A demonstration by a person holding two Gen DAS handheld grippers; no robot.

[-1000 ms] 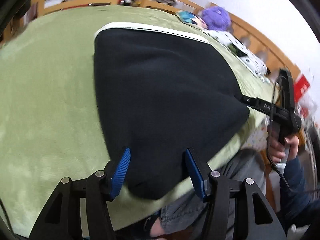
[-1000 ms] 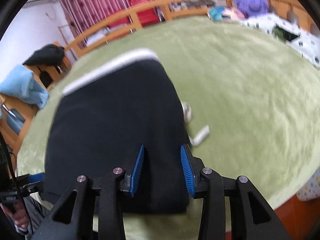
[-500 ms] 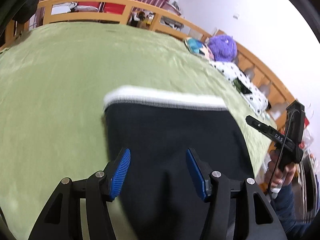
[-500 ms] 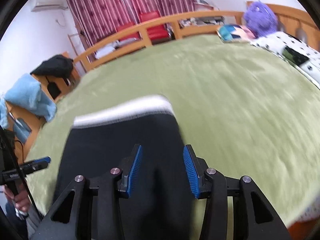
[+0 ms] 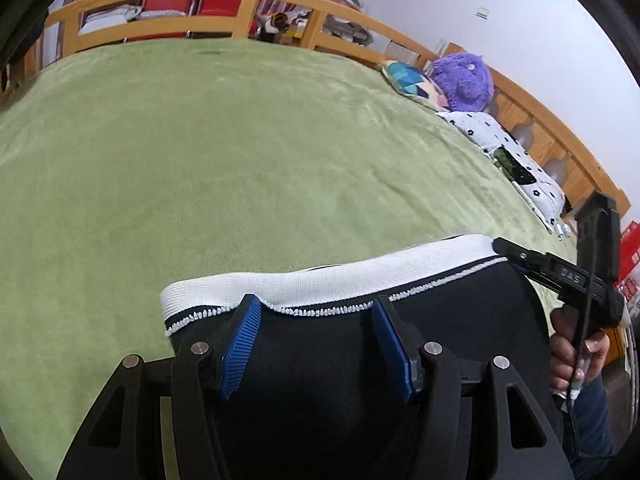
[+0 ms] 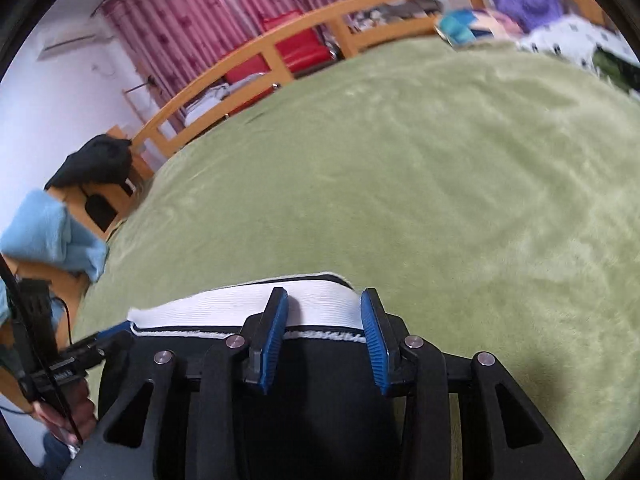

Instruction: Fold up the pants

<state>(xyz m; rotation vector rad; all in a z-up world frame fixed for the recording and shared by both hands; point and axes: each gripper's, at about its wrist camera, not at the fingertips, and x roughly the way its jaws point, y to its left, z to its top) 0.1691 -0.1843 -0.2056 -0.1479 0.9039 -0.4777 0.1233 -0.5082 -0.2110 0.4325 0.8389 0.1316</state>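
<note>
the black fabric pants with a white ribbed waistband lie at the near edge of the bed covered in a green plush blanket, waistband toward the middle of the bed, the dark cloth running under both cameras

the left gripper hangs over the pants with its blue ribbed pads set apart at a middling width; the waistband edge and black cloth show in the gap, and no pad presses on them

the right gripper stands over the waistband's other end, jaws closing, narrower than the left, white band between them but not pinched as far as the view shows

in the left view the right hand grips its handle beside the pants

a purple plush toy and a white dotted pillow sit at the far side by the wooden bed rail
</note>
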